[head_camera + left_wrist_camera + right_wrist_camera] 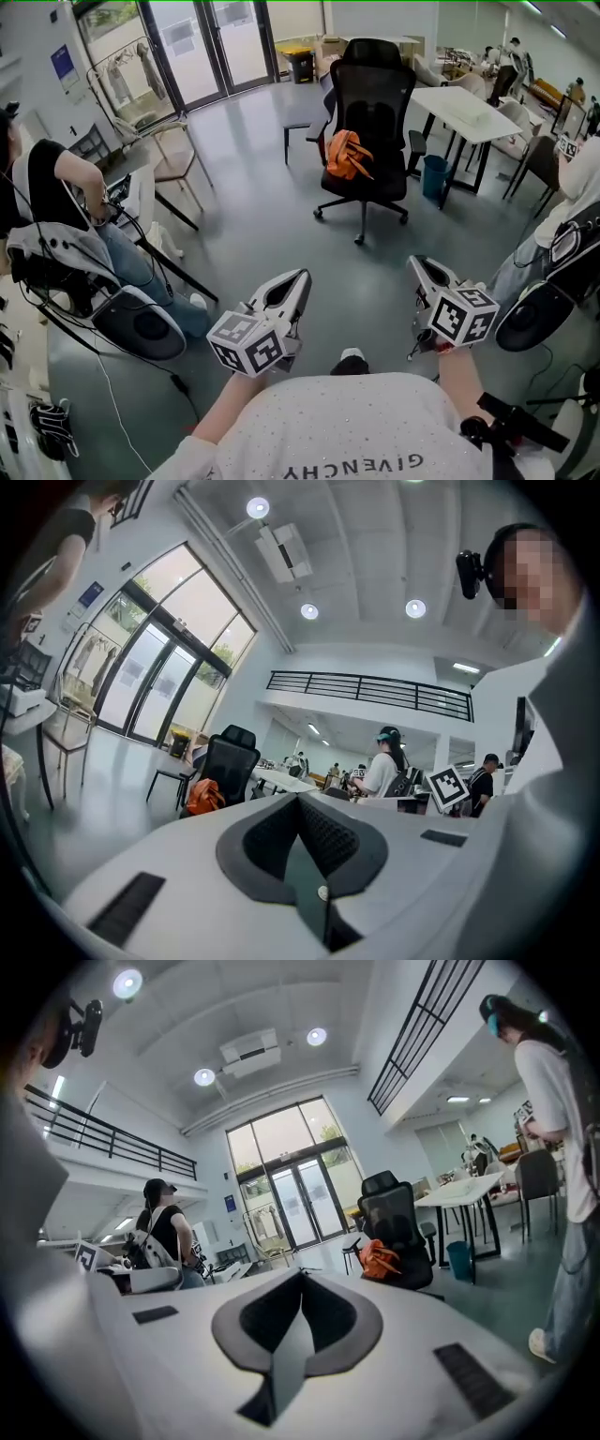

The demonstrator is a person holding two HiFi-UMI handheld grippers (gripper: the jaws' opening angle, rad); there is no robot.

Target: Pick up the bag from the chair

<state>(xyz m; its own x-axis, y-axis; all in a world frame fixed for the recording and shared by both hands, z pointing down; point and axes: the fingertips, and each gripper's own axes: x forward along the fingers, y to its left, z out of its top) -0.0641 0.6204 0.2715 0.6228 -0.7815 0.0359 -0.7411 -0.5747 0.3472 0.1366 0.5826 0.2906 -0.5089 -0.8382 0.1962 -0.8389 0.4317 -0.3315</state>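
Well beyond right claw [421,263], bag [345,156]

Bright, even daylight comes through tall glass doors [202,47] at eleven o'clock; round white ceiling lamps [415,608] glare. Both gripper views bend and darken at the rims.

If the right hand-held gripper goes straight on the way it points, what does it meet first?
Nothing near, it seems: the right hand-held gripper aims over open floor toward the glass doors. The chair with the orange bag sits right of that line. Depth unclear.
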